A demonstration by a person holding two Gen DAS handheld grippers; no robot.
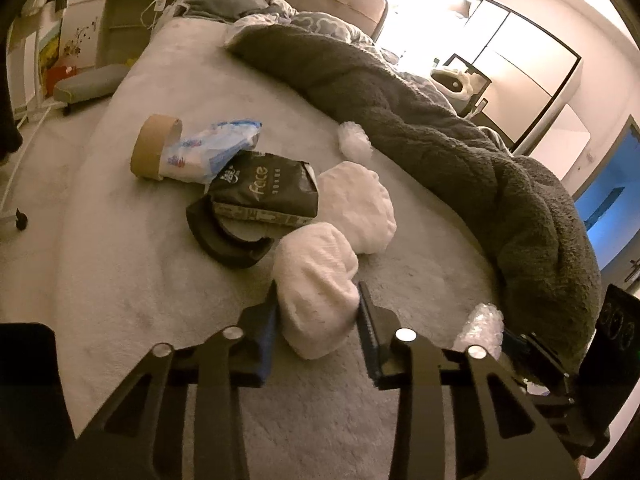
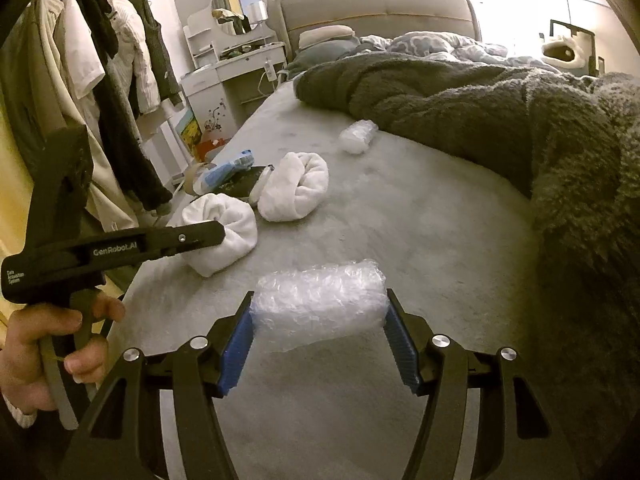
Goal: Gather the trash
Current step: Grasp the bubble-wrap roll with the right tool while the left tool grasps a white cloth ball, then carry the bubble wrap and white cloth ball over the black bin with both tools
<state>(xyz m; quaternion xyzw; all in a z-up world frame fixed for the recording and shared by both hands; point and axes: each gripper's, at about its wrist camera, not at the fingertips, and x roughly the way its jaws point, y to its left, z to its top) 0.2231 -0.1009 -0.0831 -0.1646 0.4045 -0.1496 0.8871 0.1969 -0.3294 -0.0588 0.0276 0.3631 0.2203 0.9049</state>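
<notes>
On the grey bed (image 1: 168,248) lie two rolled white towels. My left gripper (image 1: 320,320) has its jaws around the near towel (image 1: 316,292), touching both sides. My right gripper (image 2: 320,332) has its blue pads against the ends of a bubble-wrap roll (image 2: 320,304), which also shows in the left wrist view (image 1: 482,330). A second bubble-wrap wad (image 1: 354,140) lies by the dark blanket. A black tissue pack (image 1: 266,190), a blue-white plastic wrapper (image 1: 212,152), a cardboard tube (image 1: 154,146) and a black curved piece (image 1: 224,240) lie in a pile.
A dark fleece blanket (image 1: 460,152) covers the bed's right side. The second towel (image 1: 356,204) lies behind the first. Clothes hang on a rack (image 2: 104,80) to the left, with a white dresser (image 2: 236,64) beyond. The left gripper's handle (image 2: 100,252) shows in the right wrist view.
</notes>
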